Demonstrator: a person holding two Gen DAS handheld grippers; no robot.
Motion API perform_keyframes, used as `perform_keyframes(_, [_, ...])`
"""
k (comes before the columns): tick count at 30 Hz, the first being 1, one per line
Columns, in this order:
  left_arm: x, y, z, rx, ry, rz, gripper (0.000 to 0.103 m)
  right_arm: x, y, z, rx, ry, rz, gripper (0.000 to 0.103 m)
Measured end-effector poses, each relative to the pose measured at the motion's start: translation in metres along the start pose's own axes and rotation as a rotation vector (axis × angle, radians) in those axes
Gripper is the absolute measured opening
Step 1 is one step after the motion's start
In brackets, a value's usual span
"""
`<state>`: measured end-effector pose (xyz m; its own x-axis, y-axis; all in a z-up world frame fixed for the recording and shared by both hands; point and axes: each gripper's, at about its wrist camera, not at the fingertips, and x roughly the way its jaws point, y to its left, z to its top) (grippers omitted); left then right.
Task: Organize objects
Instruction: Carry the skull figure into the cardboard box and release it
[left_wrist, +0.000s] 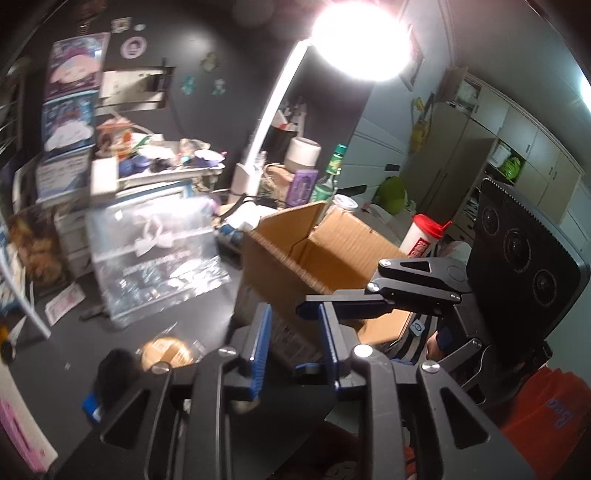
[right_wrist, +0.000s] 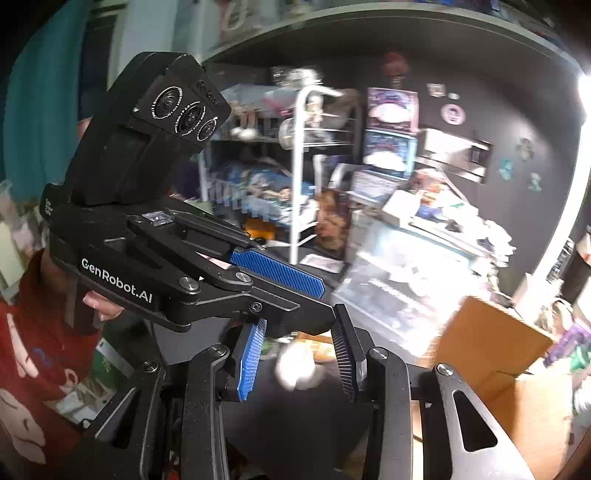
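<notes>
An open cardboard box (left_wrist: 314, 254) stands on the dark desk (left_wrist: 177, 325), just beyond my left gripper (left_wrist: 293, 332), which is open and empty. A round wrapped bun-like item (left_wrist: 166, 352) and a small black object (left_wrist: 114, 373) lie on the desk to its left. The right gripper (left_wrist: 314, 306) crosses in from the right, in front of the box. In the right wrist view my right gripper (right_wrist: 299, 354) is open and empty above the desk, with the left gripper (right_wrist: 280, 273) crossing just ahead of it. The box (right_wrist: 491, 339) shows at the right.
A clear plastic bag (left_wrist: 155, 254) leans behind the bun. A cluttered shelf (left_wrist: 159, 166), a white lamp arm (left_wrist: 273, 107), a green bottle (left_wrist: 328, 177) and a red-lidded cup (left_wrist: 421, 236) ring the box. A white wire rack (right_wrist: 303, 166) stands at the back.
</notes>
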<state>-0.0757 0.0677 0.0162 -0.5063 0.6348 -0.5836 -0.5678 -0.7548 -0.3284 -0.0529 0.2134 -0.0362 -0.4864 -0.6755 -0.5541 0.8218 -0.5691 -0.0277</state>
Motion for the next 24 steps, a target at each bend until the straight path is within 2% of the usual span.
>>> perform_keyframes(2, [0.015,-0.006,0.015,0.018,0.024,0.001,0.022,-0.004,-0.018,-0.002,0.030,0.019,-0.024,0.032])
perform_keyframes(5, [0.020,0.000,0.019,0.017,0.017,0.077,0.024,-0.007,-0.031,-0.011,0.070,0.036,-0.004,0.032])
perform_keyframes(6, [0.018,0.002,0.017,0.010,0.010,0.086,0.032,-0.008,-0.031,-0.014,0.068,0.035,0.002,0.032])
perform_keyframes(7, [0.014,0.006,0.014,-0.003,0.000,0.090,0.044,-0.009,-0.030,-0.015,0.065,0.034,0.004,0.032])
perform_keyframes(9, [0.004,0.015,0.005,-0.026,-0.019,0.105,0.057,-0.007,-0.025,-0.015,0.049,0.040,0.013,0.032])
perform_keyframes(11, [-0.007,0.022,-0.005,-0.038,-0.034,0.144,0.059,-0.001,-0.017,-0.013,0.045,0.046,0.029,0.032])
perform_keyframes(13, [-0.019,0.030,-0.017,-0.060,-0.056,0.179,0.066,0.005,-0.008,-0.012,0.044,0.051,0.051,0.032])
perform_keyframes(17, [-0.040,0.049,-0.041,-0.098,-0.097,0.215,0.071,0.025,0.028,-0.012,0.033,0.064,0.103,0.033])
perform_keyframes(20, [-0.049,0.062,-0.059,-0.109,-0.110,0.236,0.074,0.047,0.041,-0.019,0.100,0.091,0.135,0.033])
perform_keyframes(24, [-0.054,0.080,-0.079,-0.123,-0.116,0.233,0.074,0.078,0.045,-0.030,0.162,0.123,0.085,0.033])
